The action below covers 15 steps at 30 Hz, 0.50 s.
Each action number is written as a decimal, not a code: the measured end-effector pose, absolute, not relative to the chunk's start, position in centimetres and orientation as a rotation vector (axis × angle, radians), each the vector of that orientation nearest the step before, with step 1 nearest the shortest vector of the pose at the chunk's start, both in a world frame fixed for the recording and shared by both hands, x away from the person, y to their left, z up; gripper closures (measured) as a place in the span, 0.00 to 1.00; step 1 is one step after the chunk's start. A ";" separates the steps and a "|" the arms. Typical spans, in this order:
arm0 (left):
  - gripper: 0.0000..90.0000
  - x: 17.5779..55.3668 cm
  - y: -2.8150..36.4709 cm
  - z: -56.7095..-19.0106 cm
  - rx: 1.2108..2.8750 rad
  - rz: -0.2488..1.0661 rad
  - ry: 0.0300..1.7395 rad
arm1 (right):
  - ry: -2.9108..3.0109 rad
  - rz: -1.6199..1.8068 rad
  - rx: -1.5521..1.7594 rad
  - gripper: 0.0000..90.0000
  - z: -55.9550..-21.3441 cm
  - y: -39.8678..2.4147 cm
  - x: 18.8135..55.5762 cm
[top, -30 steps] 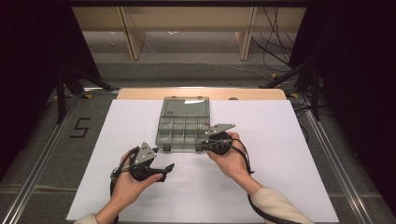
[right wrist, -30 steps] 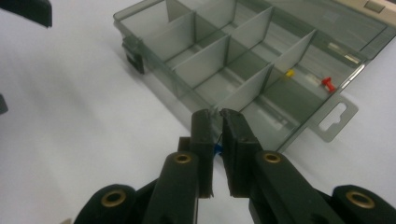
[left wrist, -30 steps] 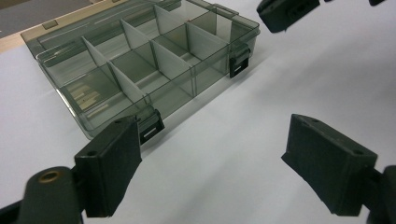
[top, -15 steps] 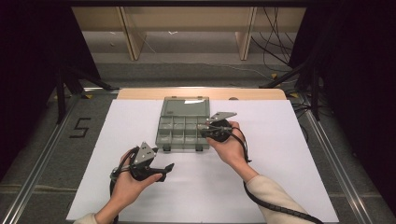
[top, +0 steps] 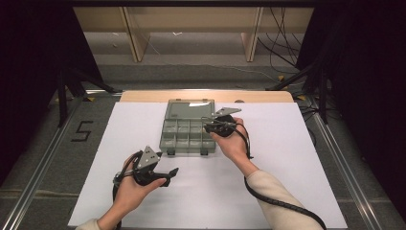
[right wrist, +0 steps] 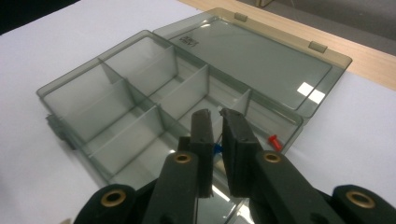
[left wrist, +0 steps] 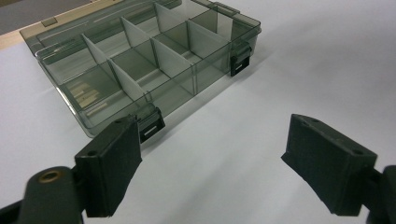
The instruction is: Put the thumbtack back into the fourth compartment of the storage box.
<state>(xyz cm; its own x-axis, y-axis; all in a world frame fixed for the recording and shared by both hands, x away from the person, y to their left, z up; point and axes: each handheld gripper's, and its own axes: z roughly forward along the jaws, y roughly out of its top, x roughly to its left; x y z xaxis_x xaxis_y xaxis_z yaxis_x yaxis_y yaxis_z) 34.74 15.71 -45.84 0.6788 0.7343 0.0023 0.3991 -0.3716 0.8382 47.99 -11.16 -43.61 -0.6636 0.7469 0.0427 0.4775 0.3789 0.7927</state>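
A: Hovering over the open plastic box [top: 187, 129] now, the right gripper [top: 221, 125]. A moment back it sat at the box's near right corner; it has slid across the near row to the right-hand compartments.

B: Jaws?

A: Nearly together, pinched on a small blue pushpin [right wrist: 216, 148], seen in the right gripper view. A red pushpin [right wrist: 273, 141] lies on the sheet just beside the box wall.

B: The other hand?

A: The left gripper [left wrist: 212, 172] rests on the white sheet [top: 268, 191] near the box's front, jaws wide apart, empty, unmoved.

B: Meaning?

A: Likely a drop into a compartment comes next.
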 end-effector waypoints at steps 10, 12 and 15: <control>0.20 34.8 15.9 -45.9 2.020 0.475 0.867 | 2.270 1.166 1.077 0.93 -44.5 -11.2 49.1; 0.20 34.8 15.9 -45.9 2.020 0.475 0.868 | 2.265 1.154 1.054 0.93 -44.7 -11.3 49.3; 0.20 34.9 15.9 -45.9 2.019 0.473 0.869 | 2.262 1.144 1.066 0.93 -44.9 -11.4 49.4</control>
